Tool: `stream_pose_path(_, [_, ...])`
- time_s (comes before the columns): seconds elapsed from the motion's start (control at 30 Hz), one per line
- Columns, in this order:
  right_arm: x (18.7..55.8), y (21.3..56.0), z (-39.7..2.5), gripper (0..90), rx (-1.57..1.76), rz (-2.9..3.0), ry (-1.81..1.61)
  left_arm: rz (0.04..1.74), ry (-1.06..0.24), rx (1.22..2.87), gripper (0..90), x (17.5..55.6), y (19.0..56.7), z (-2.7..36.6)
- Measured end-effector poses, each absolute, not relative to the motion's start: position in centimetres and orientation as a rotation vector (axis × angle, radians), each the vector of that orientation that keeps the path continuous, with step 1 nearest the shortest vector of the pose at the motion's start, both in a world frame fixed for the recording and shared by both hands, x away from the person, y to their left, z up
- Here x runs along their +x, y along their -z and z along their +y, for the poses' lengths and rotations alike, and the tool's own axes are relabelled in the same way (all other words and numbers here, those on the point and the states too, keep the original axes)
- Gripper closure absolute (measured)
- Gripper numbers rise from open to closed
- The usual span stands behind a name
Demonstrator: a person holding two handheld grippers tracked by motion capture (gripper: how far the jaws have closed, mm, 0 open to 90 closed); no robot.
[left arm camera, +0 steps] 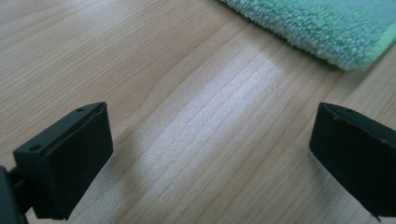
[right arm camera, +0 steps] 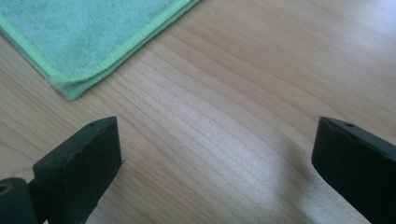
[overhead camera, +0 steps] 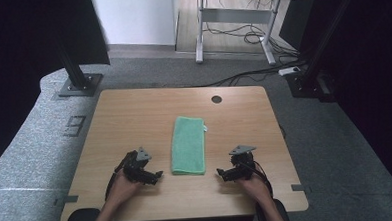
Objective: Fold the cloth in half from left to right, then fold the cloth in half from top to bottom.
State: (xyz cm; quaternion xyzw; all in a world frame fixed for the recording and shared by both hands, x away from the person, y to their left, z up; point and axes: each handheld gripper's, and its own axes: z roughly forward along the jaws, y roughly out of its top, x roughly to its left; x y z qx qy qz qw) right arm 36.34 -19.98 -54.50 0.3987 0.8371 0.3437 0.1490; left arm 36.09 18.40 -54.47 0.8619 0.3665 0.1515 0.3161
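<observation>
Wooden table (overhead camera: 134, 118), light grain, round grommet hole (overhead camera: 216, 99) near its far edge. No container on it; nothing stands on the top except one cloth.

Cloth (overhead camera: 188, 145): green terry, folded into a long narrow strip, lying flat at mid-table with its long side running away from the person. A small white tag (overhead camera: 205, 128) sticks out at its far right corner. The near end of the strip sits between the two grippers, apart from both.

Left gripper (overhead camera: 157, 175): held low over the table just left of the cloth's near end, tips pointing toward it. In the left gripper view the jaws stand wide apart with bare wood between them, gripping nothing. The cloth (left arm camera: 327, 28) lies at the upper right there, its near corner just ahead of the right-hand jaw, not touching.

Right gripper (overhead camera: 221, 173): mirrors the left, just right of the cloth's near end, tips turned toward it. In the right gripper view the jaws are likewise spread wide over bare wood, empty. The cloth (right arm camera: 88, 32) fills the upper left; its folded corner shows stacked layers with a lighter green hem, and lies a little ahead of the left-hand jaw, clear of it.

Both hands grip from the near edge, forearms entering at the bottom of the high view.

Beyond the table: grey carpet (overhead camera: 35, 147), a desk frame (overhead camera: 235, 18) with cables (overhead camera: 246, 38) on the floor.
</observation>
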Motion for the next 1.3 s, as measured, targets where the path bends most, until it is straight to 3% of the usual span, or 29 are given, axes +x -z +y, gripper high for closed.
stream_pose_path(1.3, [36.4,55.7,-19.6,0.0,1.137,2.369,-1.003,0.987,-0.357,2.266,0.0,36.5,54.7,18.5])
